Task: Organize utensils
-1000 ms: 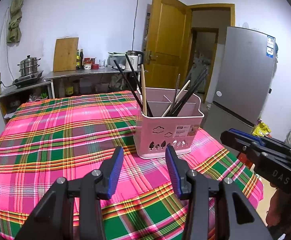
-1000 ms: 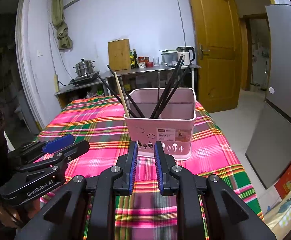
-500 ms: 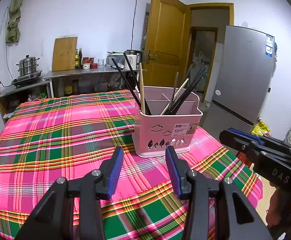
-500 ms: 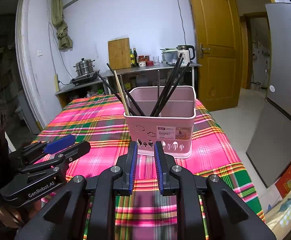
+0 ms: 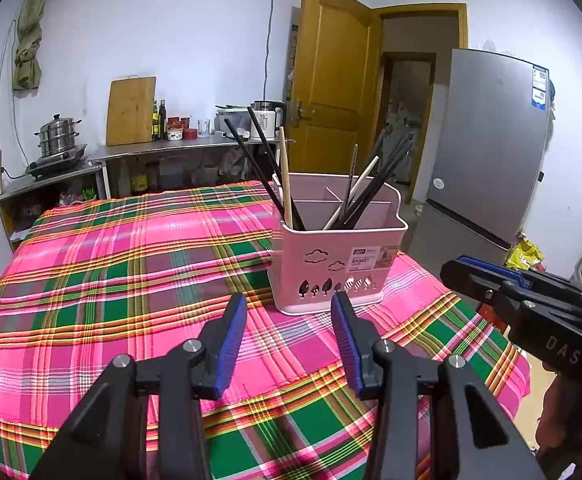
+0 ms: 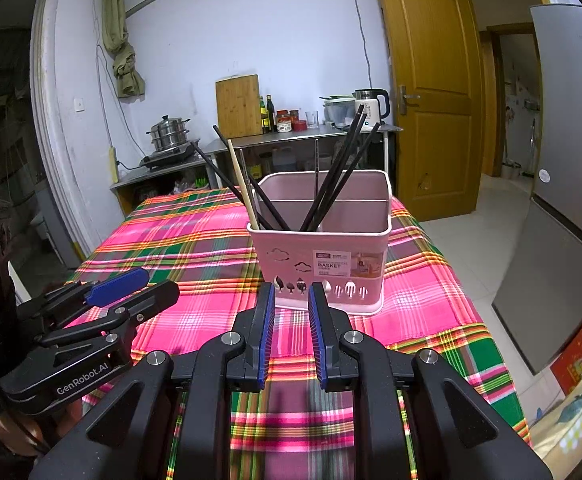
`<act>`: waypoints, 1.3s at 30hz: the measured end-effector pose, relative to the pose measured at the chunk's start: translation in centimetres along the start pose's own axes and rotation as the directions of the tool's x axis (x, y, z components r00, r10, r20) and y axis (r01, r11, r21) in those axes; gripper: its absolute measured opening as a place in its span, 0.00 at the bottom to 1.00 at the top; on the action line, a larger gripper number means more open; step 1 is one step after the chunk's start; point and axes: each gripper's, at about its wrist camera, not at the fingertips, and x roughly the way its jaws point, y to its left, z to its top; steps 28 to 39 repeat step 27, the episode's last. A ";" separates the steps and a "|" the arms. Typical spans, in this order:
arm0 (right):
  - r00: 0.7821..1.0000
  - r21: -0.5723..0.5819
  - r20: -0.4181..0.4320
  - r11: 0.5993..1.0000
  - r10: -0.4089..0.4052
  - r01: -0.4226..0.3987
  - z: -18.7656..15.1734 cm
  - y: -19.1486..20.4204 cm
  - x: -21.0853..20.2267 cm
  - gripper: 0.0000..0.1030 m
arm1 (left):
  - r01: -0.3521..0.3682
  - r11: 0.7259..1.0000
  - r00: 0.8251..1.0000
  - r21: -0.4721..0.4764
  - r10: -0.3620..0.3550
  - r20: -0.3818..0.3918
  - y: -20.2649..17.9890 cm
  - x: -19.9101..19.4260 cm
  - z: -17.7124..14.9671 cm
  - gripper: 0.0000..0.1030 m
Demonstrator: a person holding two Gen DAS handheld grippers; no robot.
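A pink utensil basket [image 5: 337,268] [image 6: 323,264] with inner dividers stands on the plaid tablecloth [image 5: 131,264] [image 6: 195,248]. Several black chopsticks [image 5: 267,176] [image 6: 339,172] and light wooden ones [image 5: 285,178] [image 6: 243,184] lean inside it. My left gripper [image 5: 289,308] hovers just in front of the basket, open, with nothing between its blue pads. My right gripper [image 6: 289,296] is also short of the basket, its pads a narrow gap apart and empty. The right gripper shows at the right edge of the left wrist view, and the left gripper [image 6: 131,288] at the left of the right wrist view.
A steel counter [image 5: 163,150] along the back wall carries a cutting board [image 5: 131,110], bottles, jars and a kettle [image 6: 371,104]. A steamer pot [image 5: 57,136] sits on a stove at the left. A grey fridge [image 5: 487,152] and a wooden door [image 5: 331,80] stand at the right.
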 end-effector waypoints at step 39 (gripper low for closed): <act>1.000 -0.002 -0.006 1.000 -0.001 0.001 -0.4 -0.2 0.3 0.17 | 0.013 0.999 1.000 0.035 -0.013 -0.012 -0.7 0.0 -0.3 0.44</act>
